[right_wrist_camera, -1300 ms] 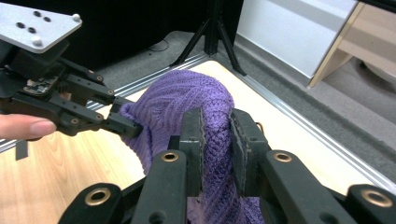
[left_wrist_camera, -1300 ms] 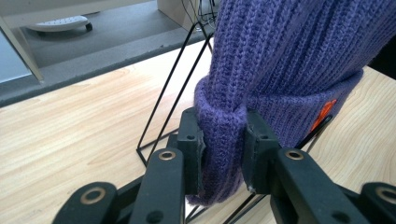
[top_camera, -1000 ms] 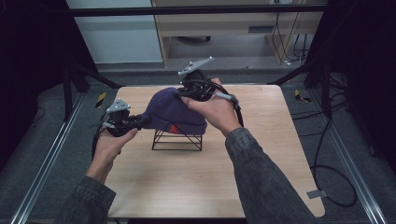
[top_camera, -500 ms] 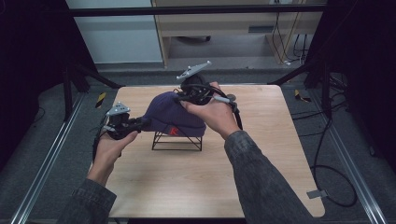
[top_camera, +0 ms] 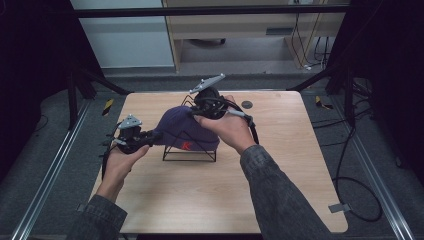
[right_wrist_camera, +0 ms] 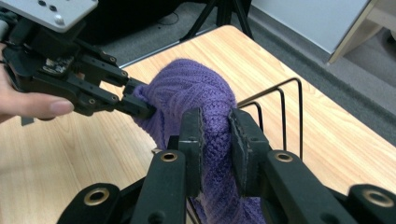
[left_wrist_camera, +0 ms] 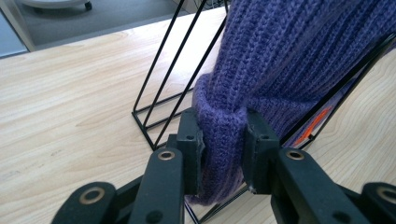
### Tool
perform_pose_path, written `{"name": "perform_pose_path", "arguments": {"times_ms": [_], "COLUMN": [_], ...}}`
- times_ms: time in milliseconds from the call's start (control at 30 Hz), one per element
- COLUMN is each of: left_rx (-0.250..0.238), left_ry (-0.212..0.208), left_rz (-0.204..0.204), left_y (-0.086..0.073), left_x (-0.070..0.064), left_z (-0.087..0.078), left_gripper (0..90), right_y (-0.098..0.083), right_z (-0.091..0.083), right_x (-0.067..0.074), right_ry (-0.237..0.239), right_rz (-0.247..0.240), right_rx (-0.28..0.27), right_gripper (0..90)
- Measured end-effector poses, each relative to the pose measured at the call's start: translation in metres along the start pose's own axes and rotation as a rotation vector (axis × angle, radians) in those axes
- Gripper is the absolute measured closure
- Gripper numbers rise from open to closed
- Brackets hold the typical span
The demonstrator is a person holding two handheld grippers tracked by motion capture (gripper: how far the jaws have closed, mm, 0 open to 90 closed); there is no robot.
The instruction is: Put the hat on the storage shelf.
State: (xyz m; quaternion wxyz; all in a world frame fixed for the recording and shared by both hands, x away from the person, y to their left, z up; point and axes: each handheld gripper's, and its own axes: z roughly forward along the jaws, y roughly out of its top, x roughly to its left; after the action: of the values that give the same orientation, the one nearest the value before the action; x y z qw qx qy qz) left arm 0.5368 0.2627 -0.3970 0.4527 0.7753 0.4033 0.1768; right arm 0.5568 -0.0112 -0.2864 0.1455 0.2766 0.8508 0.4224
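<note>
A purple hat (top_camera: 182, 131) sits over a black wire rack (top_camera: 190, 152) on the worktop (top_camera: 280, 165). The left hand-held gripper (top_camera: 150, 136) and right hand-held gripper (top_camera: 192, 112) each pinch the hat.

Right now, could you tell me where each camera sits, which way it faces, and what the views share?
High view: above the person's side, facing forward and down on the table; both forearms, left gripper, right gripper.
Left gripper view: rides the left gripper, looks along its jaws at the purple knit hat and wire rack.
Right gripper view: rides the right gripper; shows the left gripper beyond.
All share the hat.
</note>
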Motion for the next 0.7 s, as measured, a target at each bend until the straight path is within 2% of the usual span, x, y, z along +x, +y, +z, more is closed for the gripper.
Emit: {"name": "perform_pose_path", "arguments": {"times_ms": [367,700], "left_rx": [0.024,0.043], "left_ry": [0.008,-0.002], "left_rz": [-0.011,-0.020], "left_y": [-0.012,-0.024], "left_x": [0.005,0.007], "left_z": [0.004,0.009], "left_gripper": [70.2,68.8], "right_y": [-0.003,-0.009], "right_z": [0.012,0.021], "right_x": [0.005,0.007], "right_ry": [0.010,0.016], "right_rz": [-0.003,0.006], "right_rx": [0.024,0.045], "right_gripper": [75.6,75.2]}}
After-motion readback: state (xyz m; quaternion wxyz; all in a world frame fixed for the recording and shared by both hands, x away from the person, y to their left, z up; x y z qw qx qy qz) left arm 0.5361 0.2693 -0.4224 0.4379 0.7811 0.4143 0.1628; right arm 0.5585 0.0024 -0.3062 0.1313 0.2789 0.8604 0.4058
